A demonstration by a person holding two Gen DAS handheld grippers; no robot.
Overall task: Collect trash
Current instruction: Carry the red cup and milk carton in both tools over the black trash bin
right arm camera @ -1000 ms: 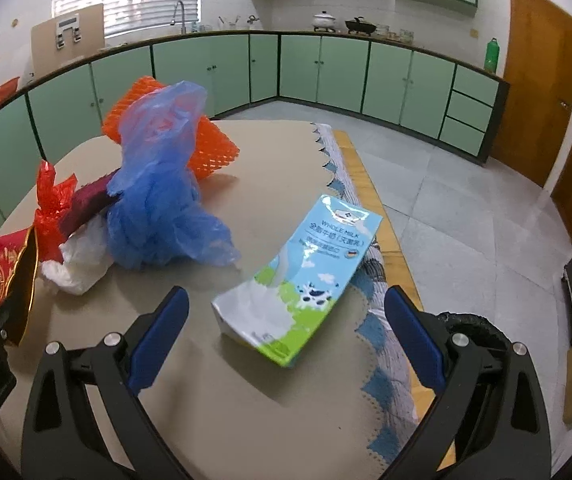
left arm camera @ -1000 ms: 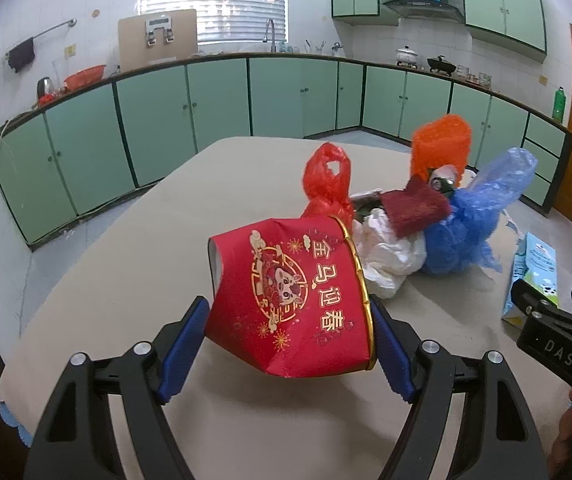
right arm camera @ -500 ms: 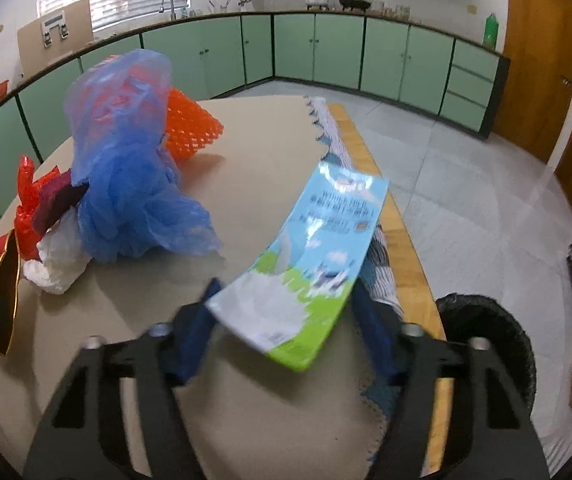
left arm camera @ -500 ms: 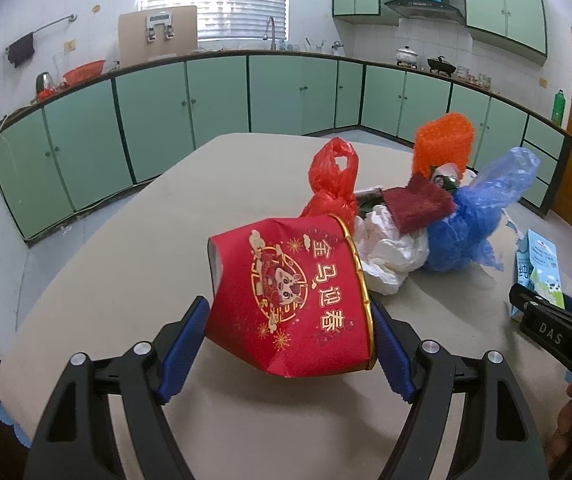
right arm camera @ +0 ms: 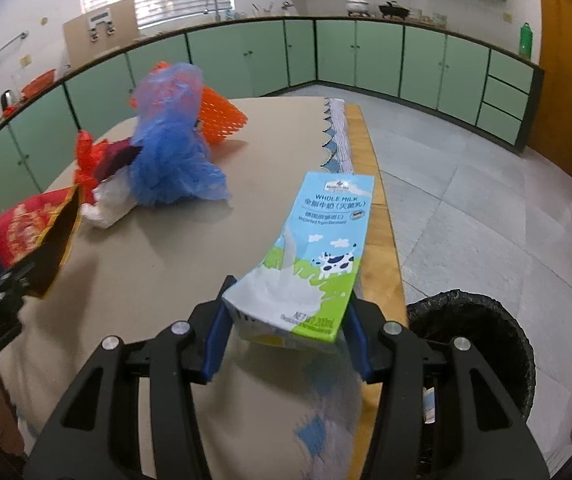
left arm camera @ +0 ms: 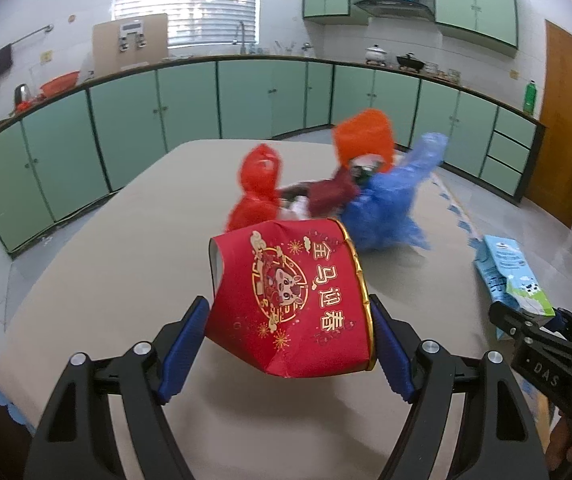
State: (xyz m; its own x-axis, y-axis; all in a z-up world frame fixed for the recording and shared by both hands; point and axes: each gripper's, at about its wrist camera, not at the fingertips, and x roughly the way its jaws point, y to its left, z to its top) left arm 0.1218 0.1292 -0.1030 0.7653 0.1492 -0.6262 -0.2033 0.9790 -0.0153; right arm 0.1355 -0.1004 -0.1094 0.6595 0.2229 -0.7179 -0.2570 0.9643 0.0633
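Observation:
My left gripper (left arm camera: 288,340) is shut on a crushed red paper cup (left arm camera: 290,300) with gold print, held above the table. My right gripper (right arm camera: 286,336) is shut on a blue and green whole-milk carton (right arm camera: 318,248), lifted off the table near its right edge. The carton also shows in the left wrist view (left arm camera: 512,276), held by the right gripper (left arm camera: 534,320). The cup also shows at the left of the right wrist view (right arm camera: 33,228). A black lined trash bin (right arm camera: 482,344) stands on the floor, below and right of the carton.
A pile of trash sits on the beige table (left arm camera: 125,248): a blue plastic bag (left arm camera: 390,208), a red plastic bag (left arm camera: 257,192), an orange foam net (left arm camera: 364,132), a dark red wrapper (left arm camera: 332,196) and white paper (right arm camera: 109,200). Green cabinets line the walls.
My right gripper closed on the milk carton and lifted it toward the table's right edge, above the bin's side. My left gripper kept its hold on the red cup and moved slightly.

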